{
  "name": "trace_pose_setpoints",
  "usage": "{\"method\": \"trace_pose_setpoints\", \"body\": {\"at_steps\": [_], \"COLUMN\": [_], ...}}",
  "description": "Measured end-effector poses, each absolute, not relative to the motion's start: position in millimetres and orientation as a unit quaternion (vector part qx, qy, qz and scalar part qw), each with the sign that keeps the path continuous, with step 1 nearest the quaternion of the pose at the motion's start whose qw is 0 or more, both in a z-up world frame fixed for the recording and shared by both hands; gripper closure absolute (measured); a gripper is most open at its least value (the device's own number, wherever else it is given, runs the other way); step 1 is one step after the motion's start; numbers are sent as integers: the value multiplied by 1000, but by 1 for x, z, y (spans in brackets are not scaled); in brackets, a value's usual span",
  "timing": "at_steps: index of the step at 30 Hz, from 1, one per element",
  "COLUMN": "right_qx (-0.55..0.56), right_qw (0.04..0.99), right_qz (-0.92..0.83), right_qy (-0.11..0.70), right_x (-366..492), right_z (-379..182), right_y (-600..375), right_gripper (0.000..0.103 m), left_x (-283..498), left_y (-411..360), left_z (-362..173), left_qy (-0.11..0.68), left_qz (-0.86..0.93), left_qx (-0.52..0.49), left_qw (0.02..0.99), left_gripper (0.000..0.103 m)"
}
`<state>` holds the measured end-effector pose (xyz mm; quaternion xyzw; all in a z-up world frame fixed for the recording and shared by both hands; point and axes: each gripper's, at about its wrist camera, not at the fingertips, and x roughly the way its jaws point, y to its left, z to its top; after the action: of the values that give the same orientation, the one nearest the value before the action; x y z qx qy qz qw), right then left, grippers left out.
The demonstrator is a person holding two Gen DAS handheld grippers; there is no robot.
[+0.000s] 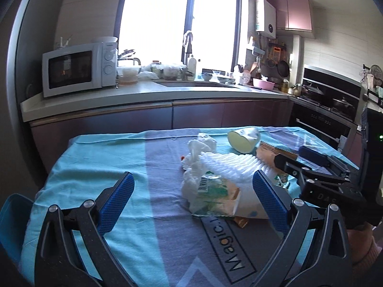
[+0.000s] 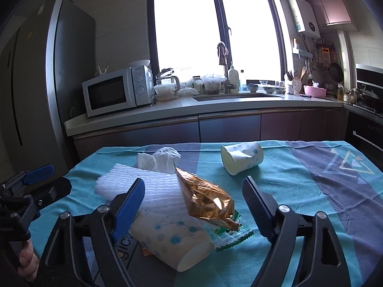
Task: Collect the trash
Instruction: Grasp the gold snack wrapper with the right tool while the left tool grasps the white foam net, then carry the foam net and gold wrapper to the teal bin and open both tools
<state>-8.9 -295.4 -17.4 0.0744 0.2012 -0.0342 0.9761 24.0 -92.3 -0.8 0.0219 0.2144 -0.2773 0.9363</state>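
Trash lies in a pile on a teal and purple cloth [image 1: 95, 167]. In the pile are a crumpled white tissue [image 1: 194, 165], a green-and-white wrapper [image 1: 215, 191], a ribbed white foam sheet [image 1: 227, 165] and a tipped paper cup [image 1: 244, 141]. My left gripper [image 1: 191, 174] is open wide, its fingers on either side of the tissue and wrapper without touching them. In the right wrist view, my right gripper [image 2: 192, 180] is open around a crinkled gold snack bag [image 2: 205, 198], with gaps on both sides. A second dotted paper cup [image 2: 172, 239] lies on its side below the bag.
A light-blue object [image 1: 14, 210] sits off the table's near left corner. Behind the table is a kitchen counter [image 2: 167, 114] with a microwave [image 2: 115, 93] and a sink. A fridge [image 2: 47, 83] stands at the left and an oven [image 1: 330, 119] at the right. A hand [image 2: 26, 263] grips the left tool.
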Motion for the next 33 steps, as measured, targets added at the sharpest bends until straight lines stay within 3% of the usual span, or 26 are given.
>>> {"method": "trace_pose_setpoints", "body": {"at_steps": [3, 8, 10, 14, 19, 33], "right_qx": [90, 97, 93, 93, 91, 70], "right_qw": [972, 969, 969, 968, 967, 976], "right_qz": [-21, 2, 7, 24, 33, 33], "right_qy": [216, 227, 229, 231, 234, 202], "right_x": [-5, -4, -5, -5, -5, -13], "right_z": [-23, -28, -29, -29, -29, -8], "right_y": [-304, -310, -309, -309, -307, -301], "right_gripper": [40, 66, 73, 87, 93, 95], "left_x": [35, 58, 62, 73, 85, 62], "left_y": [-108, -131, -137, -142, -146, -111], "left_z": [-5, -20, -24, -30, -34, 0], "left_qy": [241, 288, 302, 321, 336, 291], "left_qz": [-309, -350, -365, -389, -406, -413], "left_qx": [15, 2, -11, -36, -63, -74], "left_qw": [920, 891, 881, 863, 848, 860], "left_gripper": [9, 33, 48, 66, 83, 90]}}
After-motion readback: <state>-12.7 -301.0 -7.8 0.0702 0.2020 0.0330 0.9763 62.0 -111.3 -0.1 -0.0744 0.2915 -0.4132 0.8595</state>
